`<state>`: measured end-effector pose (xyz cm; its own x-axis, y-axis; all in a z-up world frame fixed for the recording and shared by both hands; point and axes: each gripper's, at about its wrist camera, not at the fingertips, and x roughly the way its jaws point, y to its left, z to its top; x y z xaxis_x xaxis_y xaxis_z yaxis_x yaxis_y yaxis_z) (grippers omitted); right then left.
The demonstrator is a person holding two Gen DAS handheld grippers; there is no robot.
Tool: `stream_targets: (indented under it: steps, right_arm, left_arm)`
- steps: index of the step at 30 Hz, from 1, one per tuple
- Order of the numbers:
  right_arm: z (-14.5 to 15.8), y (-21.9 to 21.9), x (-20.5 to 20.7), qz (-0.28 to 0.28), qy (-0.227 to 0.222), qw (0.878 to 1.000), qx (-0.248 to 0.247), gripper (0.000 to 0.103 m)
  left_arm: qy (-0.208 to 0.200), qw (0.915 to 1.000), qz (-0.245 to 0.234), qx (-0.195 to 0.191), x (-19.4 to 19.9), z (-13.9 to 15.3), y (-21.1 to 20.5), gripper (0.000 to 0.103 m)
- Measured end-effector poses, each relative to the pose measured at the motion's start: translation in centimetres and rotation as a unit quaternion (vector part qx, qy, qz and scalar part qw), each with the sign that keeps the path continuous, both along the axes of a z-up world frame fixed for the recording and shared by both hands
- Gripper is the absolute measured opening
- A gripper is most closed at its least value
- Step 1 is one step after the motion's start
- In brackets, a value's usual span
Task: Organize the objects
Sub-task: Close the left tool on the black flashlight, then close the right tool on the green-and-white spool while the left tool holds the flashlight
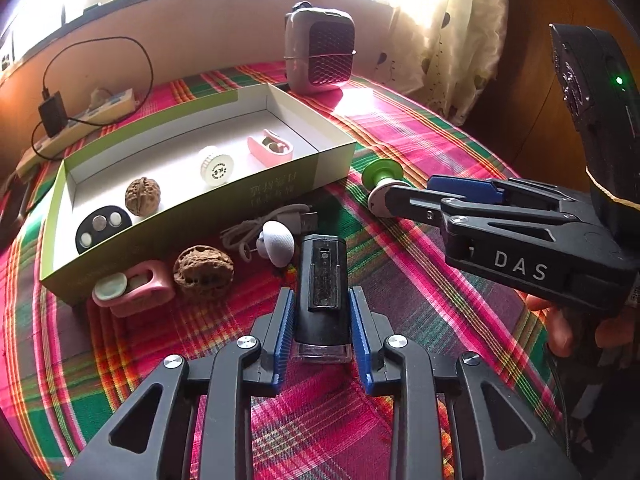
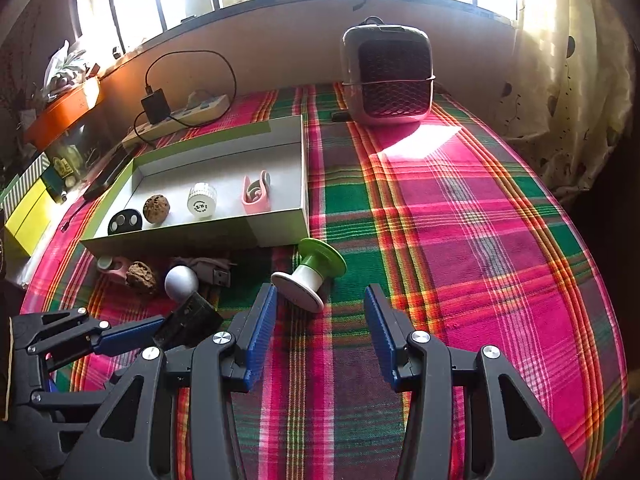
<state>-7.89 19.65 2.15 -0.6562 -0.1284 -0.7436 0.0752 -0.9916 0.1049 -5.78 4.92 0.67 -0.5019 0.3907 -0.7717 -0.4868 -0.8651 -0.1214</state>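
Observation:
A black cylindrical device [image 1: 322, 292] lies on the plaid cloth between the pads of my left gripper [image 1: 322, 320]; the pads stand just beside it, with narrow gaps. It also shows in the right wrist view [image 2: 188, 320]. My right gripper [image 2: 320, 316] is open and empty, just in front of a green and white spool [image 2: 310, 274], also seen in the left wrist view [image 1: 380, 184]. The white and green box [image 1: 200, 204] holds a walnut [image 1: 143, 196], a white cap [image 1: 216, 166], a pink clip [image 1: 270, 146] and a black disc [image 1: 103, 226].
In front of the box lie a second walnut [image 1: 204, 270], a pink holder [image 1: 132, 286], a white earbud piece [image 1: 276, 242] and a grey USB cable [image 1: 280, 218]. A small heater [image 2: 388, 76] and a power strip [image 2: 180, 118] stand at the back.

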Motion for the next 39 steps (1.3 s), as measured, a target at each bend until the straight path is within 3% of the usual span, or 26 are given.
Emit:
stream_targets:
  steps: [20,39]
  right_arm:
    - [-1.4,-0.8,-2.9,-0.003,-0.019,1.0,0.004,0.046]
    - [-1.4,-0.5,-2.8,-0.009,-0.018,1.0,0.0,0.046]
  left_arm:
    - [-0.001,0.9996,0.02,0.022,0.6,-0.2,-1.1,0.025]
    - [-0.003,0.9994,0.02,0.027,0.6,-0.2,-1.3,0.025]
